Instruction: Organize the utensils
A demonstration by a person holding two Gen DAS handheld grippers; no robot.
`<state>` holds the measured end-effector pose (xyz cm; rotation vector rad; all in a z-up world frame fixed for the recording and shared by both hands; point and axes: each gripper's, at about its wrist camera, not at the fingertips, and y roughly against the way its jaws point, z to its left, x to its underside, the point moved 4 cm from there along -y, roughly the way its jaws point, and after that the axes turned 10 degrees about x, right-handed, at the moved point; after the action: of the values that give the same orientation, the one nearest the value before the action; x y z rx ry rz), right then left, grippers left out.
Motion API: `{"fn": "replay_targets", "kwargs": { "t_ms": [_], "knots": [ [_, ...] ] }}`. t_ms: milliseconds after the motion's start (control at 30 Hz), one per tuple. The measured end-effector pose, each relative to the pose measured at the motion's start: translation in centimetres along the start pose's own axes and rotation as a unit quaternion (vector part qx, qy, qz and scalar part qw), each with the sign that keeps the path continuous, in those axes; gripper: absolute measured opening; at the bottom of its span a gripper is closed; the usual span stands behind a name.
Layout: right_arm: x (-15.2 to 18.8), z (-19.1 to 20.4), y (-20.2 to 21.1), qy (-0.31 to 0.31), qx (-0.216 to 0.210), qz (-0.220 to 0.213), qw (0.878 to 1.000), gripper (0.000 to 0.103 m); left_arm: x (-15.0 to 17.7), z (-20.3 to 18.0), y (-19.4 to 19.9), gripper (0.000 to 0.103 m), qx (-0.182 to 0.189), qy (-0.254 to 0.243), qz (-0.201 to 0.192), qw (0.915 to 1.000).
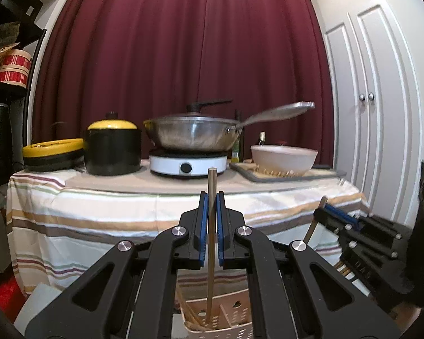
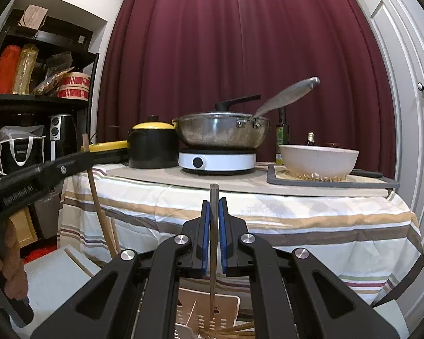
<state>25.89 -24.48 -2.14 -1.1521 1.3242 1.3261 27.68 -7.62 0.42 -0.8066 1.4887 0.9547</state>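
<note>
Chopstick (image 1: 211, 226) upright, clamped in left gripper (image 1: 212, 197) fingers, another chopstick (image 2: 213, 226) clamped by right gripper (image 2: 214, 204), "GenRobot.AI" lettering

I count two black grippers, my left (image 1: 212, 197) and my right (image 2: 214, 203), each clamping one thin wooden chopstick (image 1: 211, 226); one perforated beige utensil caddy (image 1: 234, 313); one steel pan (image 1: 195, 135); one white bowl (image 1: 284, 156); two bottles.

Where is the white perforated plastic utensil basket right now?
In both wrist views, the white perforated plastic utensil basket sits low, below the shut tools, in front of the striped tablecloth.
</note>
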Motion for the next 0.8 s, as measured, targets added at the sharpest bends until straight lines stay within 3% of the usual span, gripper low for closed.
{"fn": "replay_targets", "kwargs": {
  "t_ms": [100,167,200,333,467,633,800],
  "knots": [
    [0.9,0.0,-0.6,-0.003,-0.003,0.017,1.000,0.008,1.8,0.3,-1.3,0.013,0.002,0.004,0.033,0.9994],
    [1.5,0.0,-1.0,-0.009,-0.006,0.030,0.999,0.018,2.8,0.5,-1.9,0.039,-0.003,0.006,0.050,0.9987],
    [1.7,0.0,-1.1,-0.012,-0.006,0.033,0.999,0.025,3.2,0.6,-2.0,0.043,-0.005,0.008,0.055,0.9984],
    [1.7,0.1,-0.5,-0.010,-0.006,0.032,0.999,0.034,3.3,0.7,-1.1,0.058,-0.010,0.013,0.053,0.9984],
    [0.9,-0.1,1.0,-0.013,0.001,0.017,1.000,0.047,2.3,0.5,0.5,0.071,-0.012,0.015,0.039,0.9990],
    [0.6,-0.2,3.2,-0.006,0.016,0.013,1.000,0.063,1.9,-0.3,3.0,0.081,-0.022,0.008,0.031,0.9992],
    [1.5,-0.2,6.0,0.006,0.037,0.015,0.999,0.071,3.3,-1.2,6.0,0.086,-0.043,0.001,0.041,0.9983]
  ]
}}
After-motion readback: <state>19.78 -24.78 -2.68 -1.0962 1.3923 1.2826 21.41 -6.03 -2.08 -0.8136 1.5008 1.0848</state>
